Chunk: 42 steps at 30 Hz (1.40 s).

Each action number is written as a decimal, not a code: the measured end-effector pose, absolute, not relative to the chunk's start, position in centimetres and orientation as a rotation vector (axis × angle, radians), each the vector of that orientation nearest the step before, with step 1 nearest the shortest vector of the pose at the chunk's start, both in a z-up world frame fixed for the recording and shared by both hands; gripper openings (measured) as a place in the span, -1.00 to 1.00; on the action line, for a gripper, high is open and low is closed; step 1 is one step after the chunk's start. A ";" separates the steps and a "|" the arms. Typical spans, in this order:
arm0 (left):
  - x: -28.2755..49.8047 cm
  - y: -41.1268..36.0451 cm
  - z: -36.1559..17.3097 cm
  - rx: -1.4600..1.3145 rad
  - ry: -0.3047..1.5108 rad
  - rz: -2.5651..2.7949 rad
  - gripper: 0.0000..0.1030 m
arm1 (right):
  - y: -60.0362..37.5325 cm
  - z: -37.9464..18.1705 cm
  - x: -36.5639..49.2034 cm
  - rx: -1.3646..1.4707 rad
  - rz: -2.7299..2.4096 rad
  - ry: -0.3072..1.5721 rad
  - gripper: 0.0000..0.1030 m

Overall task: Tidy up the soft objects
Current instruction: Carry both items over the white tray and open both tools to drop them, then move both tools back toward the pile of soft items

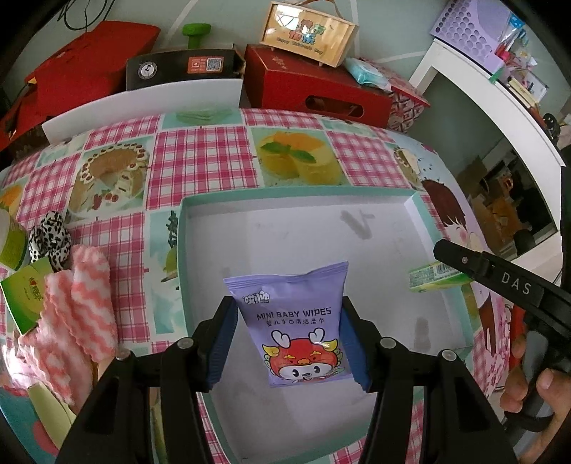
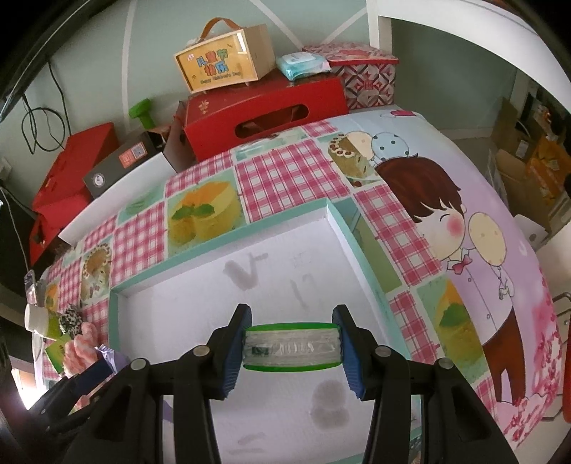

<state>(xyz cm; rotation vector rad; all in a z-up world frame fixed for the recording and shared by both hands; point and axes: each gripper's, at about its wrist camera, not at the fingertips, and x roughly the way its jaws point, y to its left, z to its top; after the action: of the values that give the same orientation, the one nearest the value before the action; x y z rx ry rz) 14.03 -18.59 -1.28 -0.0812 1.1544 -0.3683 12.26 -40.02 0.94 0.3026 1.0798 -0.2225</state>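
My left gripper (image 1: 291,342) is shut on a purple pack of mini baby wipes (image 1: 298,321) and holds it over the shallow white tray with a teal rim (image 1: 285,194). My right gripper (image 2: 292,346) is shut on a green-edged tissue pack (image 2: 291,345) above the same tray (image 2: 228,235); that pack (image 1: 437,275) also shows at the right in the left wrist view, in the right gripper's jaws. A pink-and-white striped cloth (image 1: 76,314) and a black-and-white patterned soft item (image 1: 50,237) lie on the table left of the tray.
The table has a pink checked cartoon cloth (image 1: 200,150). Red boxes (image 1: 314,85), a black box (image 1: 182,67) and a wooden handled box (image 1: 308,34) stand at the back. A green packet (image 1: 25,296) lies left. A white shelf (image 1: 499,92) stands right.
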 end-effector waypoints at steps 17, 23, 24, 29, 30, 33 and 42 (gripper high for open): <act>14.1 -18.6 -1.2 -0.068 1.156 -0.354 0.47 | -39.9 0.8 12.5 0.294 -0.231 1.079 0.00; 14.1 -18.3 -0.9 -0.070 1.139 -0.347 0.47 | -39.8 1.1 12.5 0.284 -0.240 1.069 0.11; 14.1 -18.3 -0.9 -0.071 1.138 -0.345 0.47 | -39.8 1.1 12.5 0.283 -0.240 1.070 0.11; 14.3 -17.8 -1.0 -0.079 1.136 -0.326 0.48 | -39.7 1.0 12.6 0.273 -0.245 1.078 0.13; 14.3 -17.7 -1.0 -0.080 1.134 -0.319 0.48 | -39.7 1.0 12.6 0.270 -0.247 1.079 0.20; 14.5 -17.3 -1.0 -0.090 1.120 -0.295 0.78 | -39.7 0.9 12.7 0.259 -0.252 1.082 0.34; 14.6 -15.8 -0.3 -0.107 1.049 -0.227 0.94 | -39.4 1.1 12.9 0.158 -0.306 1.080 1.00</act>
<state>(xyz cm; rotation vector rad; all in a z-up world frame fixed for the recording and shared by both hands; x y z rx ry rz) 14.56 -15.83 -0.27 -0.1075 1.0486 -0.2271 12.93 -39.42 1.14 0.1579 1.0801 -0.3061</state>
